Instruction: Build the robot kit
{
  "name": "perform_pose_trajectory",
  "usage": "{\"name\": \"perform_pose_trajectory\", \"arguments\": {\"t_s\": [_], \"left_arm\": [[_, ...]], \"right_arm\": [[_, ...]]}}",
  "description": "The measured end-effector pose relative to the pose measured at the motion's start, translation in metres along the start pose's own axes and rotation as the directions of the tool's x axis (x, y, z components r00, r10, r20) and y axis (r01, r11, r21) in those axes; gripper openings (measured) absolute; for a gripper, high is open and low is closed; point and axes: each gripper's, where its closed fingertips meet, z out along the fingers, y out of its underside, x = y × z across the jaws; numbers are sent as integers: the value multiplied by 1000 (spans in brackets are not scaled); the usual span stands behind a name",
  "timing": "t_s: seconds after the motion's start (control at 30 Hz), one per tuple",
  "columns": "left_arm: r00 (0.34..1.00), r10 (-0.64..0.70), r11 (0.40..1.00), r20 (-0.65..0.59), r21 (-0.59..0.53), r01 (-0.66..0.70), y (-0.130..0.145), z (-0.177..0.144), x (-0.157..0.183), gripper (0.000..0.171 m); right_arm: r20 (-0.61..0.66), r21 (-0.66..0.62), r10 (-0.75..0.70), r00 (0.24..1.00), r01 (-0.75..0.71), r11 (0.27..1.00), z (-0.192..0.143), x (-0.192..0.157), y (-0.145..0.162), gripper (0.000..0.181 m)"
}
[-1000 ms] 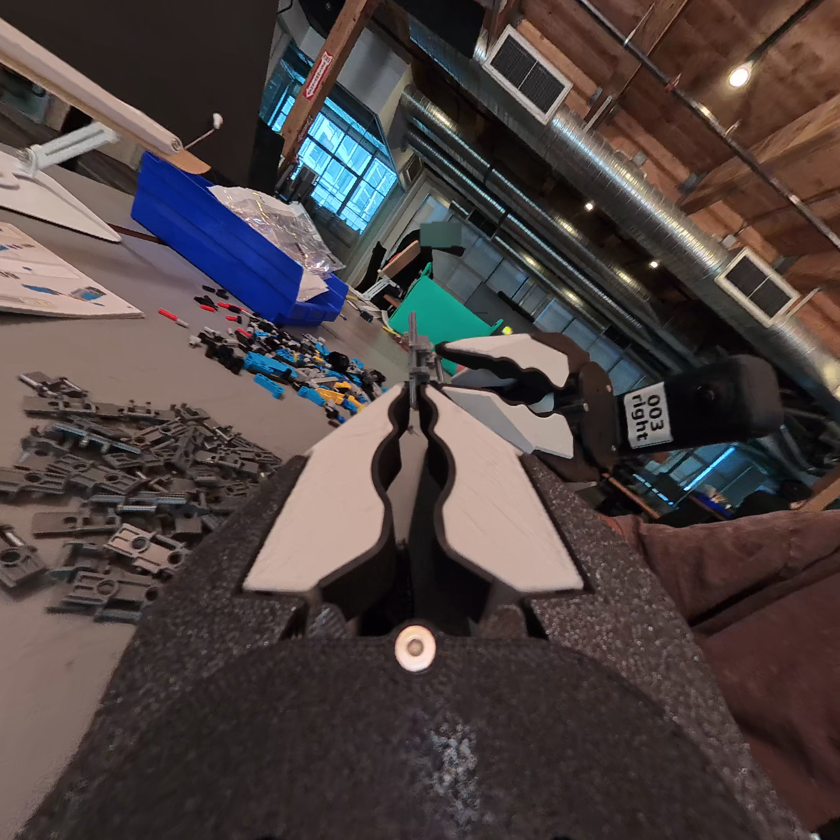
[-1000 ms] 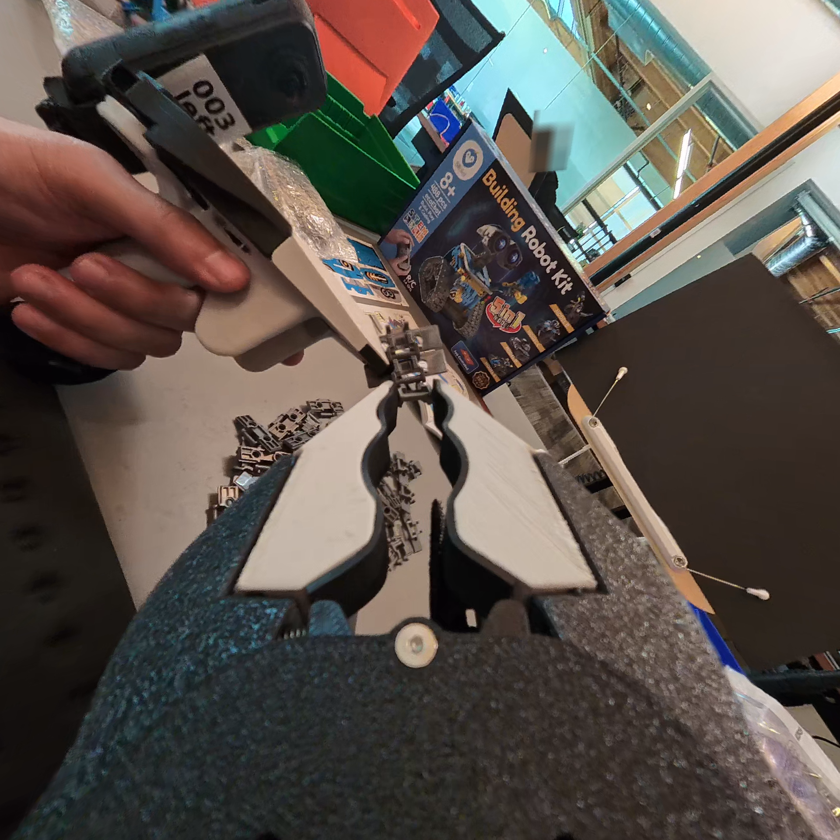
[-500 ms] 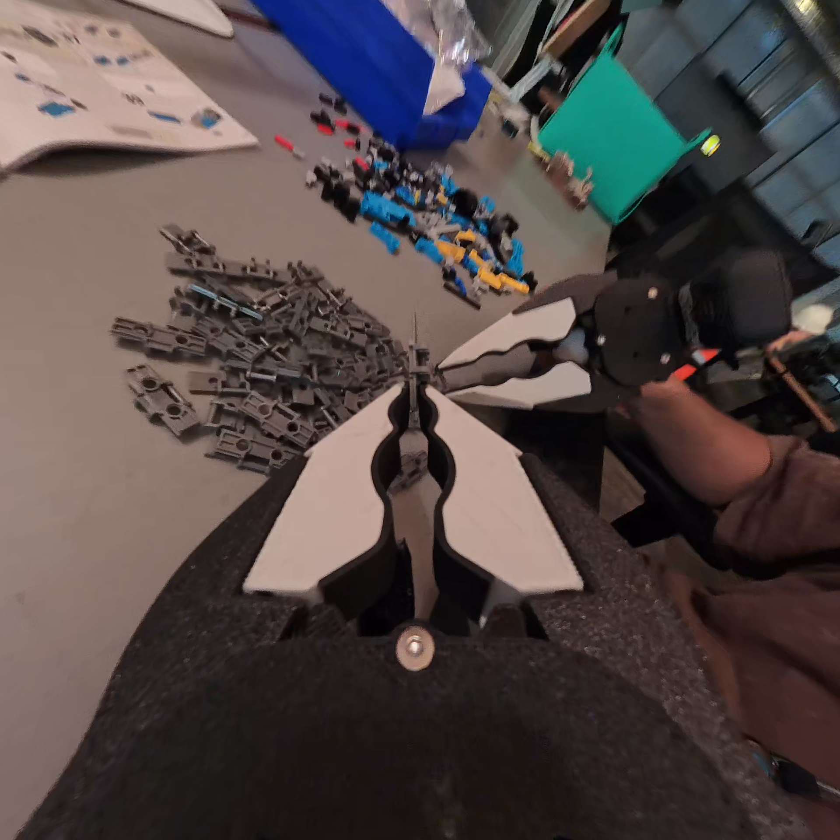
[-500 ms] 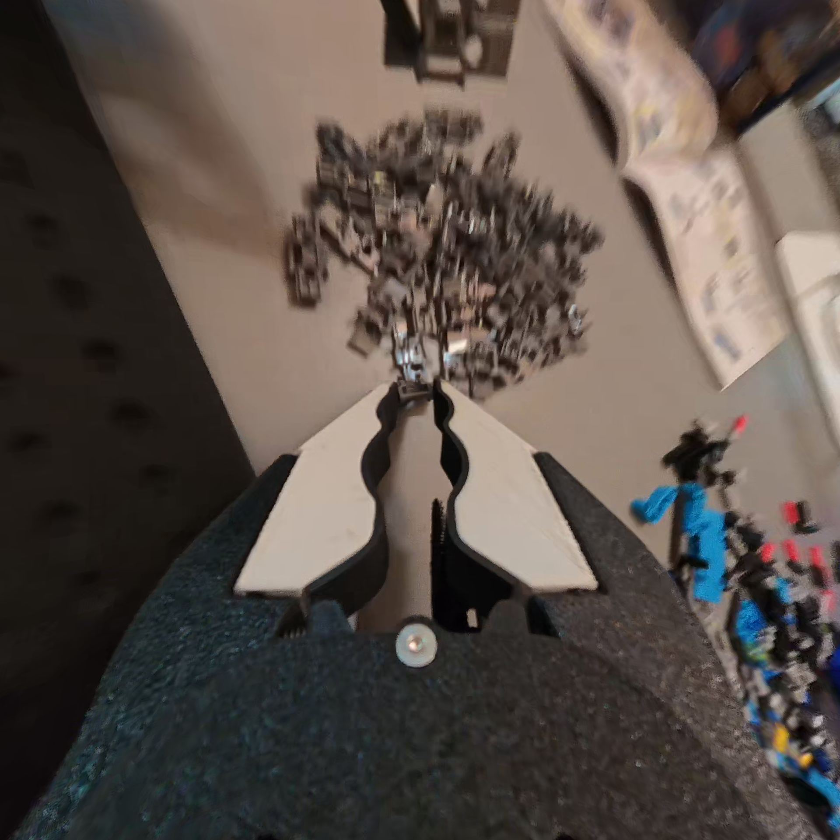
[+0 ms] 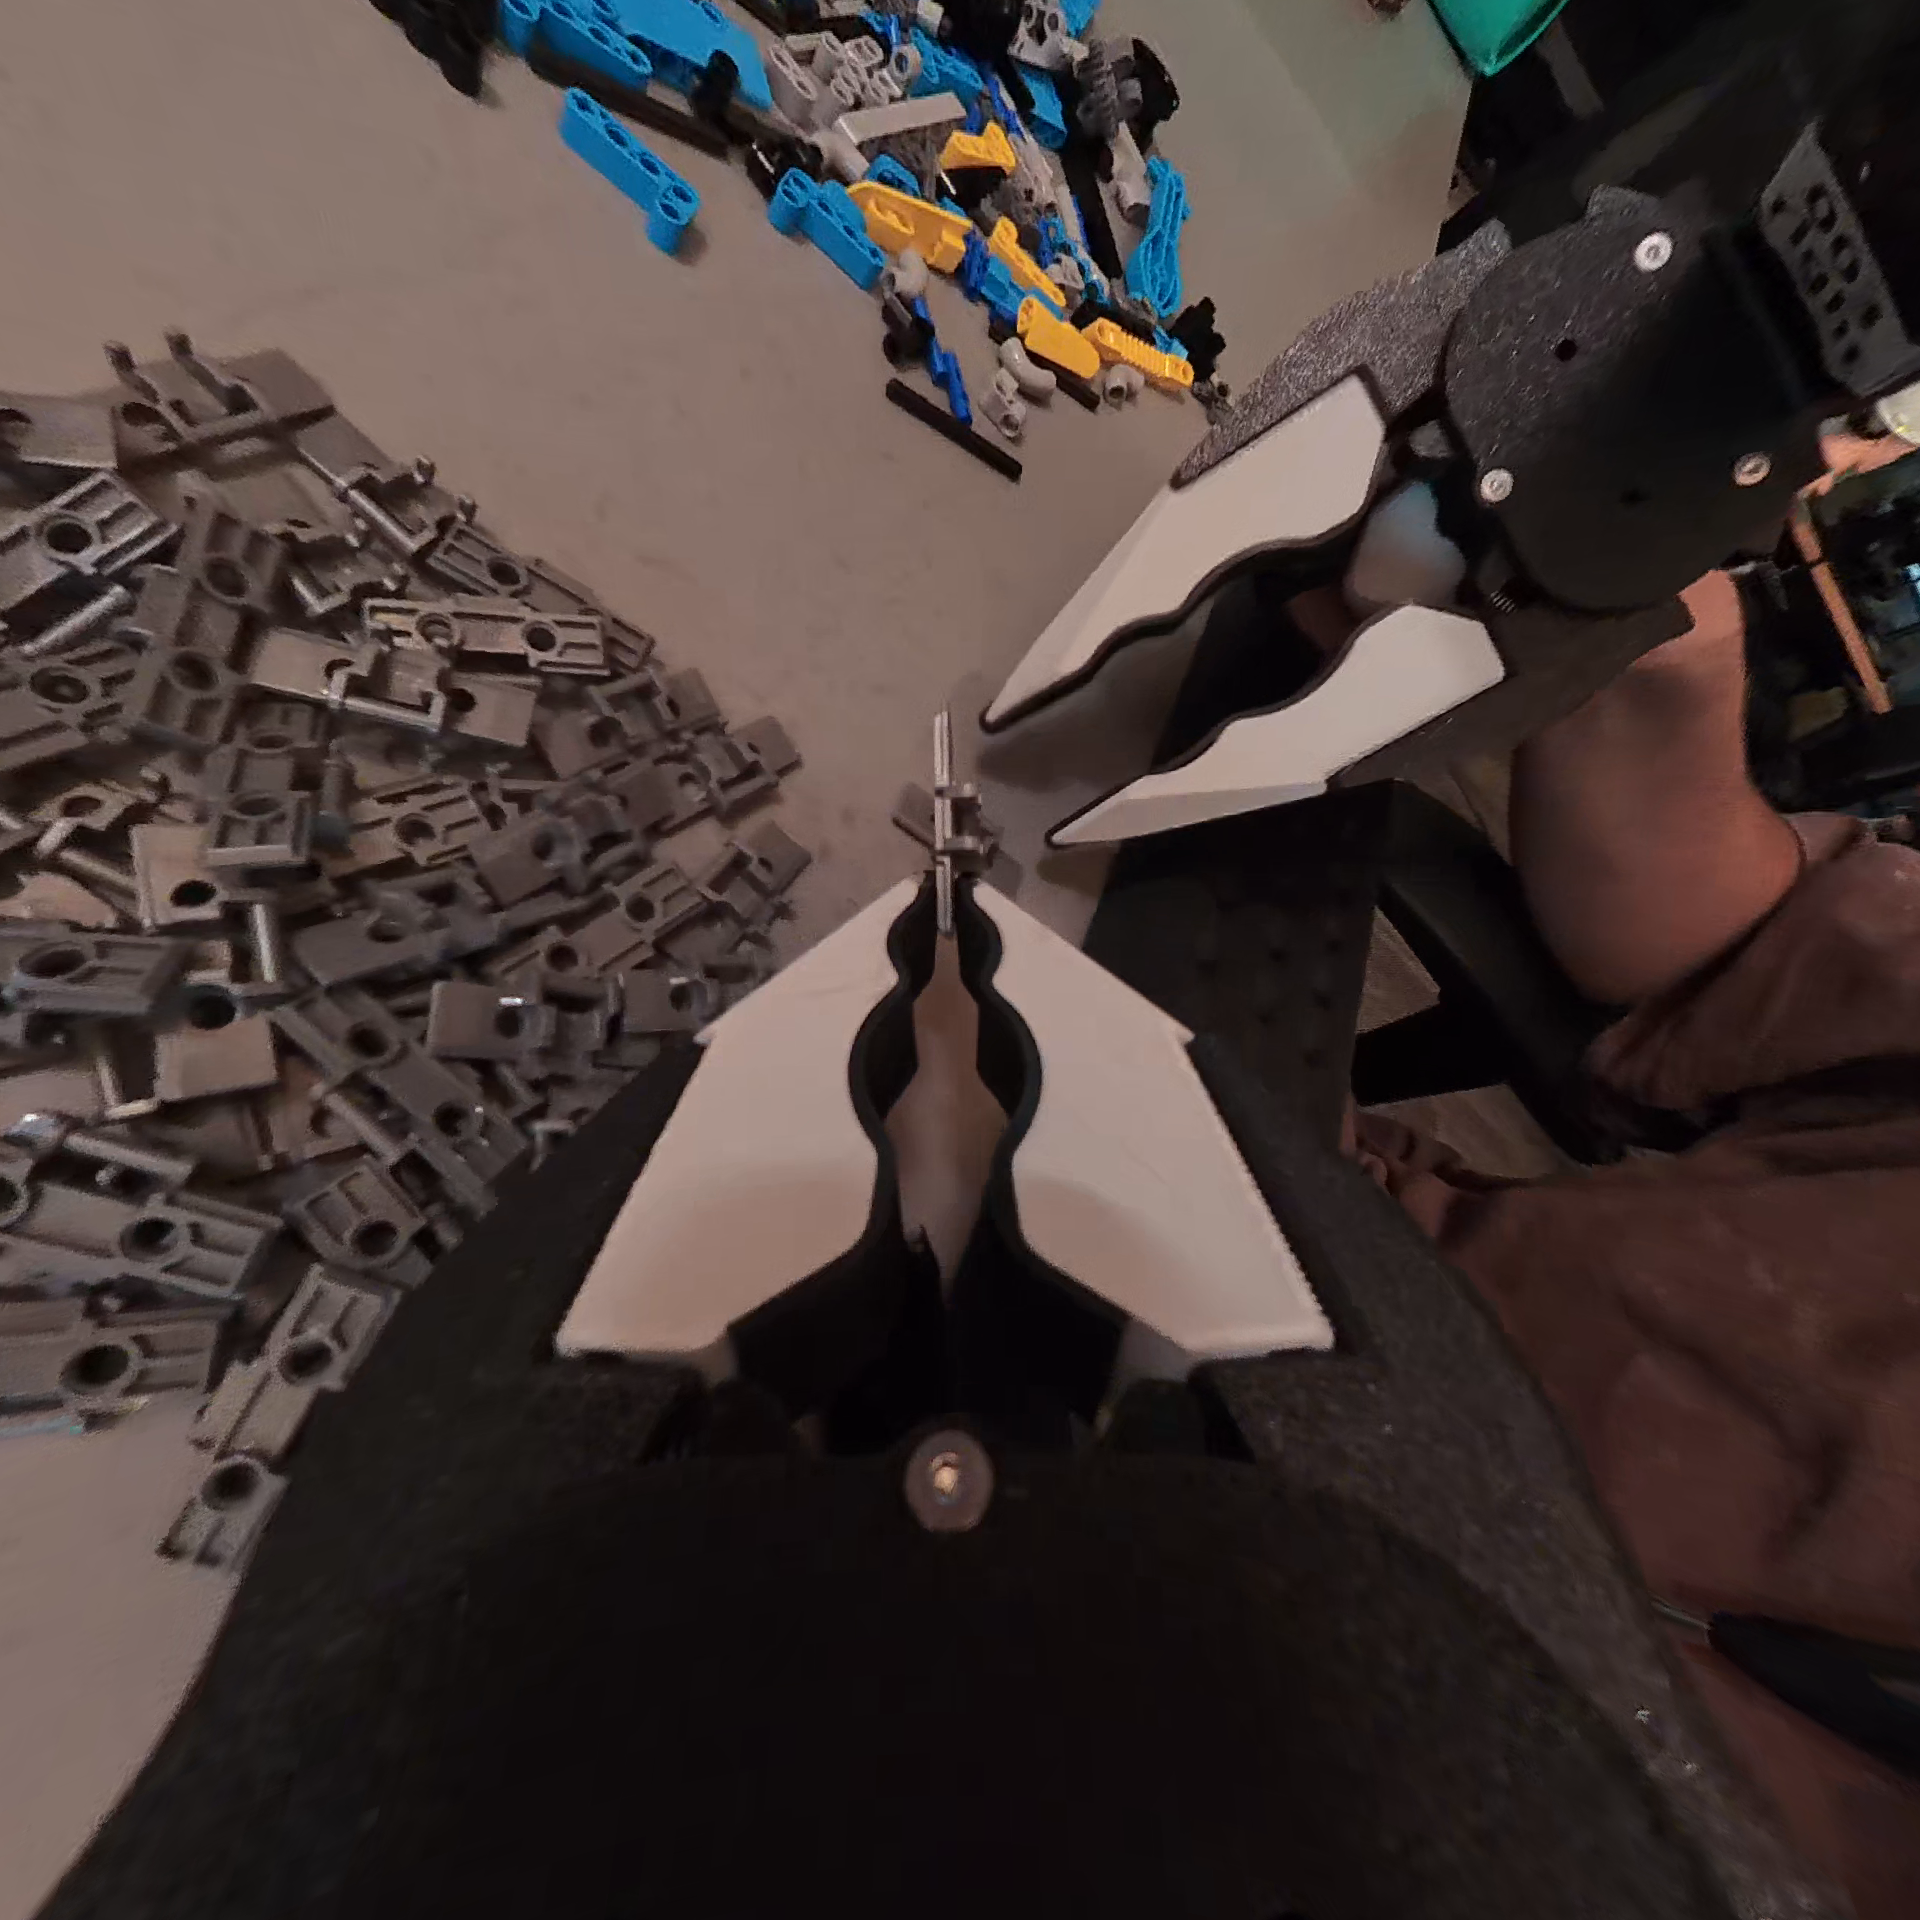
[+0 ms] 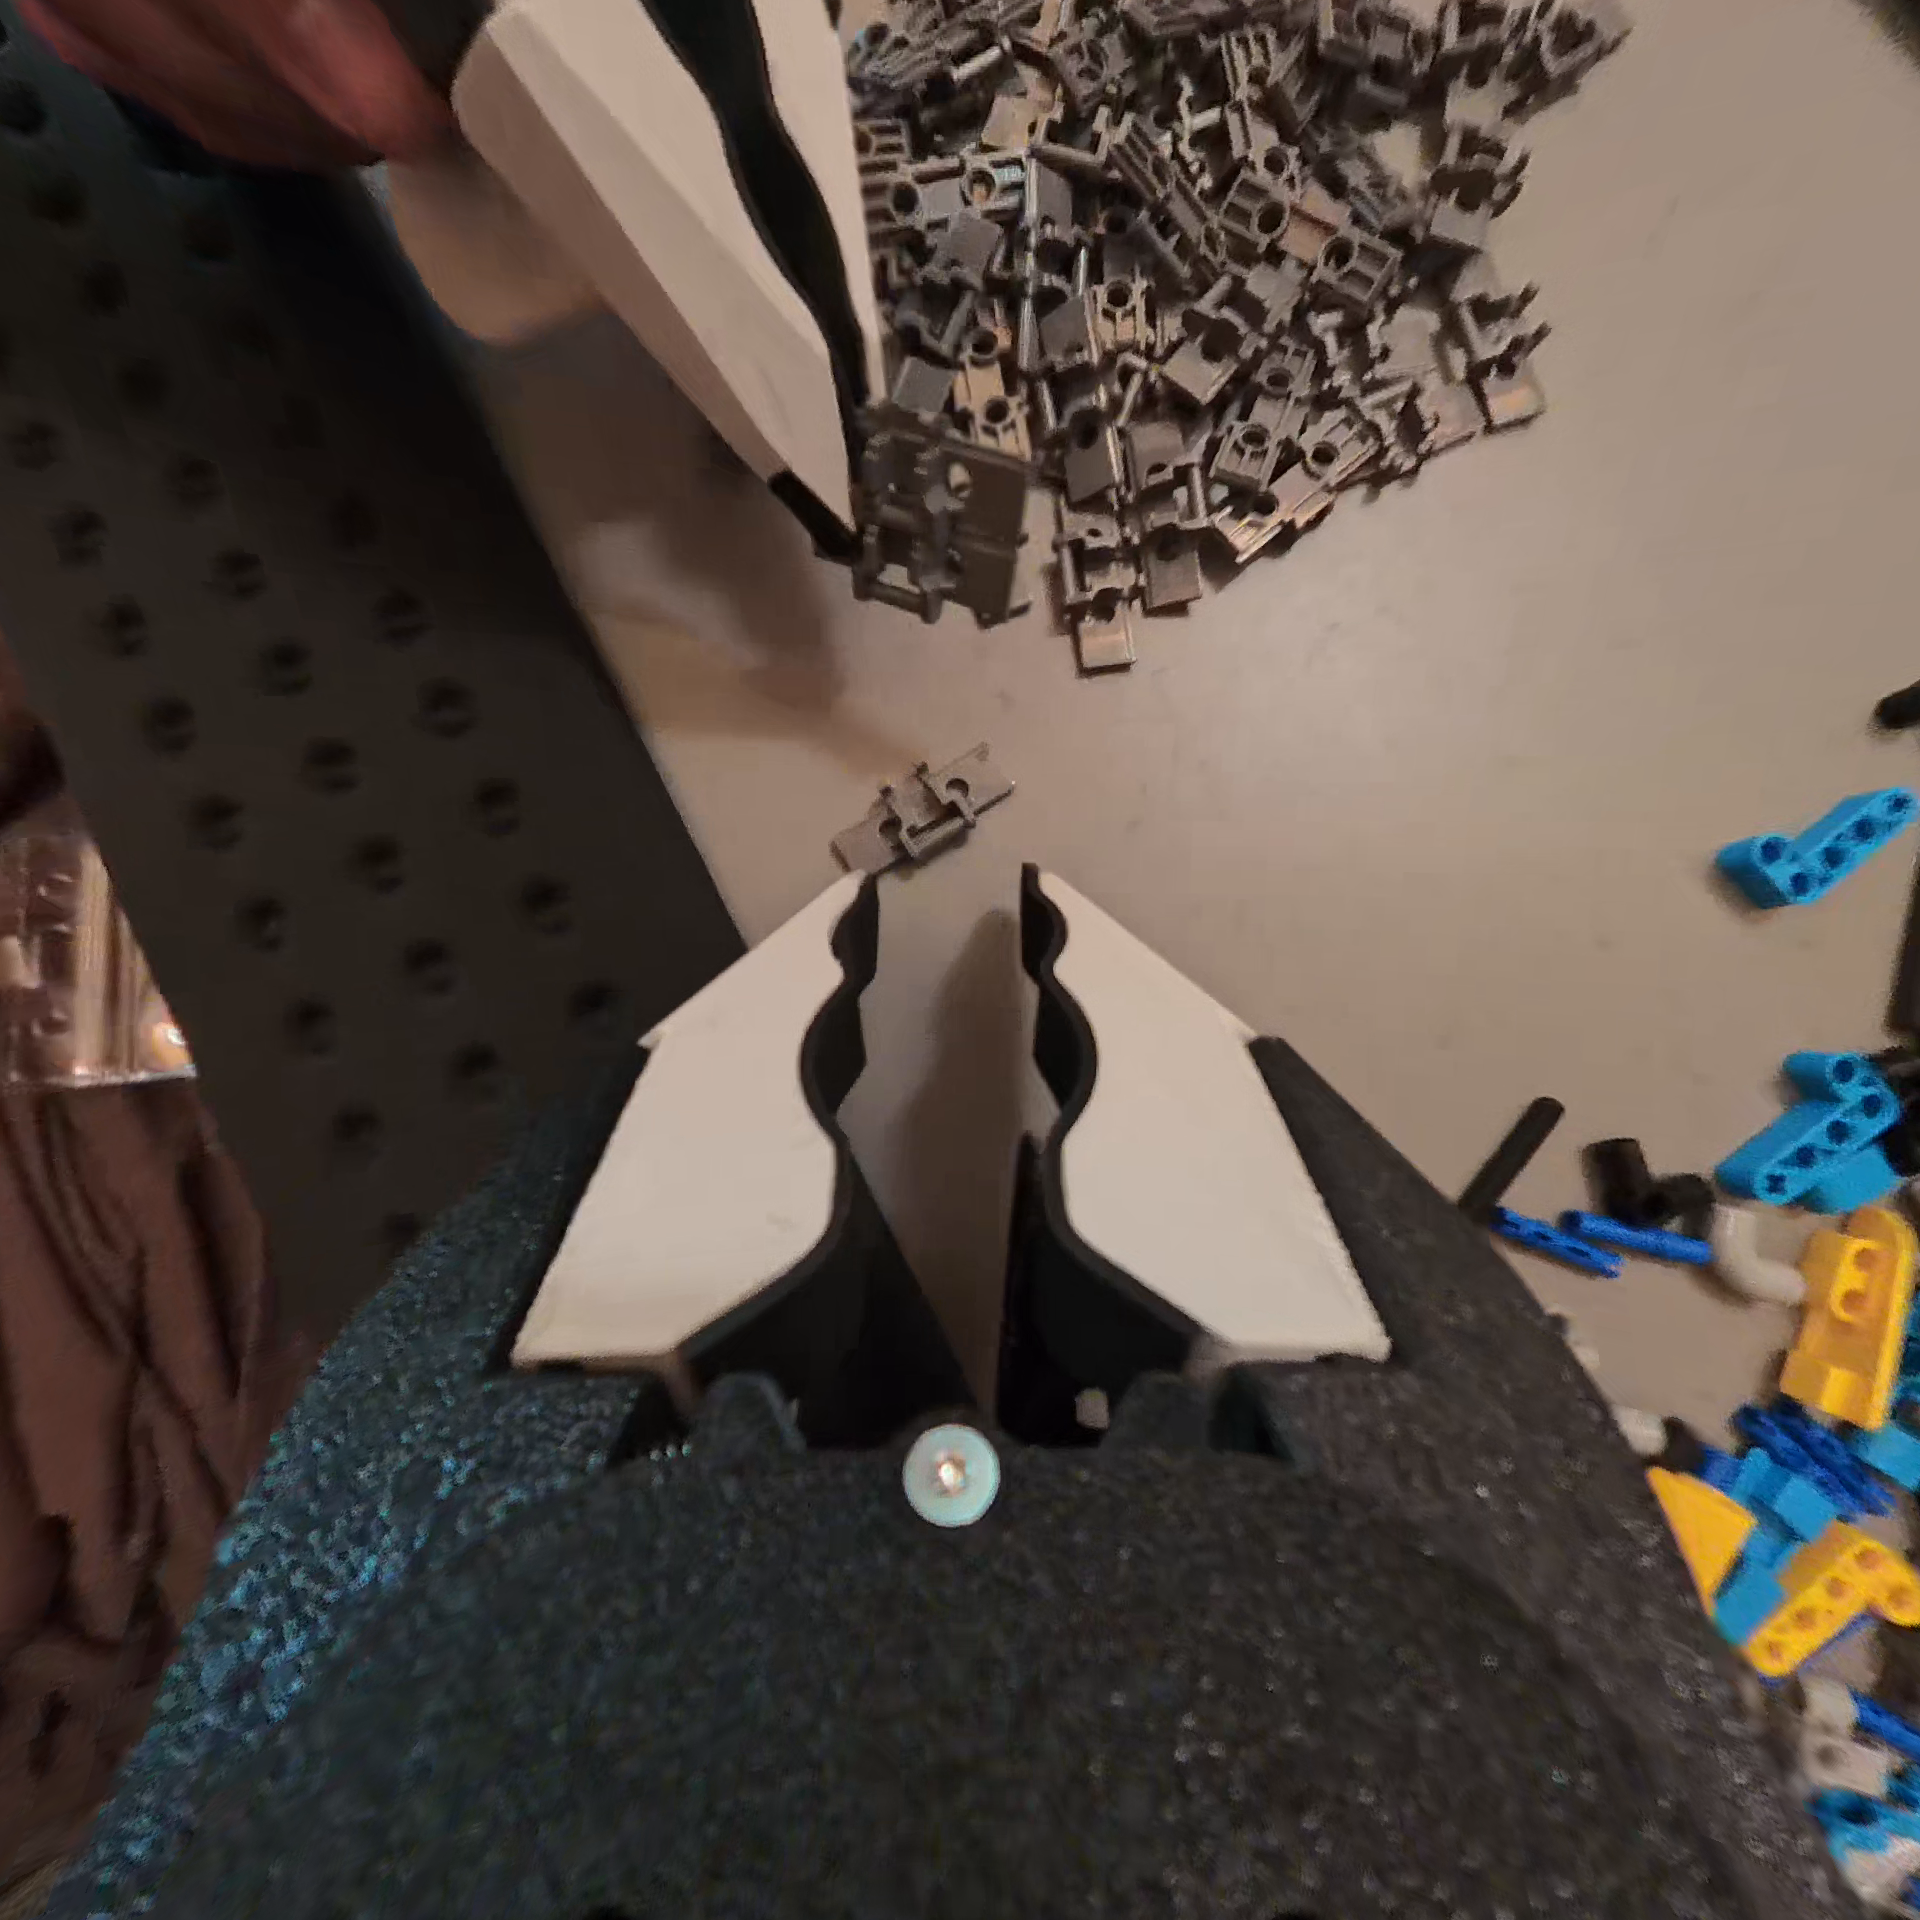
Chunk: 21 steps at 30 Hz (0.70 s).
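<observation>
The left gripper (image 5: 948,902) is pinching a short chain of grey track links (image 5: 950,821) between its closed fingertips, holding it edge-on above the grey table (image 5: 644,447). The right gripper (image 6: 945,883) is hanging with its fingers apart and empty, a joined pair of grey links (image 6: 923,808) lying on the table just beyond its tips at 12 o'clock. The pile of loose grey links (image 6: 1226,260) is sitting at 1 o'clock in the right wrist view (at 9 o'clock in the left), with blue and yellow building pieces (image 6: 1839,1320) lying at 3 o'clock.
</observation>
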Motion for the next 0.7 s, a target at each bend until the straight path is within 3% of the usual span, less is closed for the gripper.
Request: {"name": "perform_pose_trajectory", "arguments": {"t_s": [0.1,0.23,0.33,0.37,0.43,0.53,0.63,0.7], "left_arm": [[997,-45,999,-63,-22,44,6,2,11,3],[995,-81,996,-67,-45,78,11,8,6,3],[998,-66,998,-21,-19,66,4,6,-3,3],[998,-57,998,0,-8,57,1,5,-7,3],[998,-43,999,37,15,42,-5,4,-12,3],[997,-36,998,70,44,33,-12,5,-17,3],[996,-18,1000,90,25,15,-10,10,-19,3],[995,3,1000,102,6,-3,-9,13,-19,3]], "right_arm": [[-20,60,-159,987,160,985,4,-1,-10,25],[150,53,-206,967,200,978,17,-11,-10,20],[213,36,-79,974,73,997,20,-2,-13,16],[182,22,-6,983,2,1000,21,5,-15,16],[-2,22,153,988,-152,988,23,30,-17,15],[-98,67,319,943,-314,947,24,23,-19,16],[-113,104,329,937,-319,942,16,18,-25,39],[-66,144,270,961,-258,955,3,19,-35,34]]}}
